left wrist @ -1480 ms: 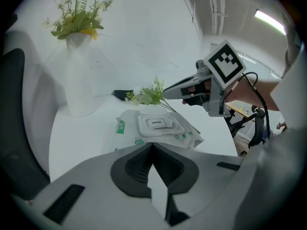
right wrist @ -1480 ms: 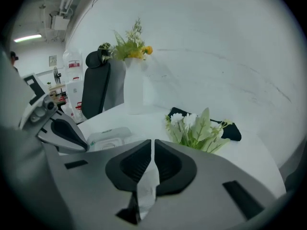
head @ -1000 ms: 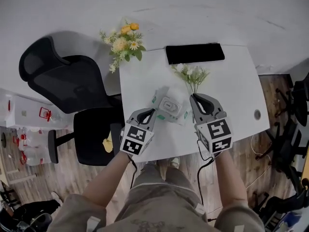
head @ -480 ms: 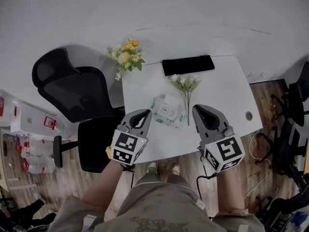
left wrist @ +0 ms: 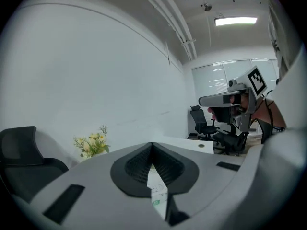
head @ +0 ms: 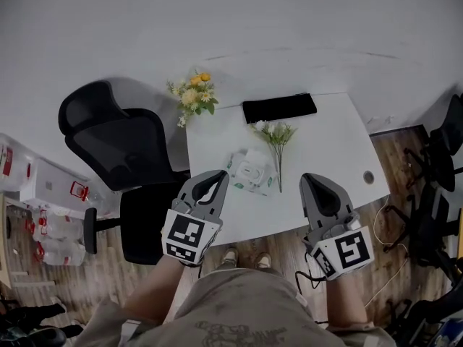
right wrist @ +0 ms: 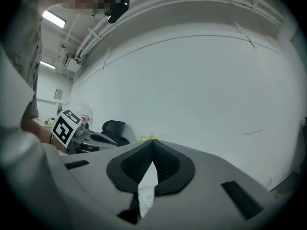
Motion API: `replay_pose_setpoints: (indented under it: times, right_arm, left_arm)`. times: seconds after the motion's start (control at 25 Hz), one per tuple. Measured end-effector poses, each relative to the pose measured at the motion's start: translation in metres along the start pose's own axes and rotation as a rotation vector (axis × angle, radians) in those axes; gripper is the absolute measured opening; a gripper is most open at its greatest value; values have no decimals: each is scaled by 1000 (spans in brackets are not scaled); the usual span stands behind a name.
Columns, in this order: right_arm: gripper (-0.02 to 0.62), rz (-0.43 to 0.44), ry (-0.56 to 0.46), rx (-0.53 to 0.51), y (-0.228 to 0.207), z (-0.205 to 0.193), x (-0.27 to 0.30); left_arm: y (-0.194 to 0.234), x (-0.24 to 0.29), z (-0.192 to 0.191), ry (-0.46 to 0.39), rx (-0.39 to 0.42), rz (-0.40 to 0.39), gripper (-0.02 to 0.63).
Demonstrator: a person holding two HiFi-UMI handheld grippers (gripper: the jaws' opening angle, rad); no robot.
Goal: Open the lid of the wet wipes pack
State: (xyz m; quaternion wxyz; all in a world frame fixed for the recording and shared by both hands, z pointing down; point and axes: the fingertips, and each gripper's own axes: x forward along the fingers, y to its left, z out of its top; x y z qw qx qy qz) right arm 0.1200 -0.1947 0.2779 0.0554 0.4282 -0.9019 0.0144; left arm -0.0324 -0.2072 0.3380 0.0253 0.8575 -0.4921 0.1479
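Note:
The wet wipes pack (head: 252, 172), white with green print and a pale lid on top, lies on the white table (head: 325, 143). Whether its lid is open is too small to tell. My left gripper (head: 219, 175) is raised over the table's front edge, left of the pack and clear of it, shut and empty. In the left gripper view its jaws (left wrist: 152, 145) meet at the tip, and a strip of the pack (left wrist: 157, 188) shows below. My right gripper (head: 313, 178) is raised to the right of the pack, also shut and empty (right wrist: 152, 143).
A black flat slab (head: 279, 108) lies at the table's far edge. A yellow flower bunch (head: 194, 96) stands at the far left corner, and a white flower sprig (head: 275, 139) lies beside the pack. A black office chair (head: 119, 147) stands to the left.
Both grippers have risen and drawn back from the pack toward the table's front edge. The right one was beside the flower sprig a second ago. The pack has not moved.

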Motion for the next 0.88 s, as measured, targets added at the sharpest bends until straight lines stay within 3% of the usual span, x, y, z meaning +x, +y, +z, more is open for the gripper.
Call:
replay_pose_setpoints:
  times: [0.28,0.6,0.88]
  right_arm:
    - [31,65,-3,106,21,-11,-12]
    - [31,99,5,-35,39,-11,-28]
    - [31,64,22,3,28,-16,-33]
  left_arm:
    - [-18,-16,12,-16,21,5,17]
    - [-27,-30,20,-23,39,-5,17]
    - [-25,-35,17,-14,28,-8,17]
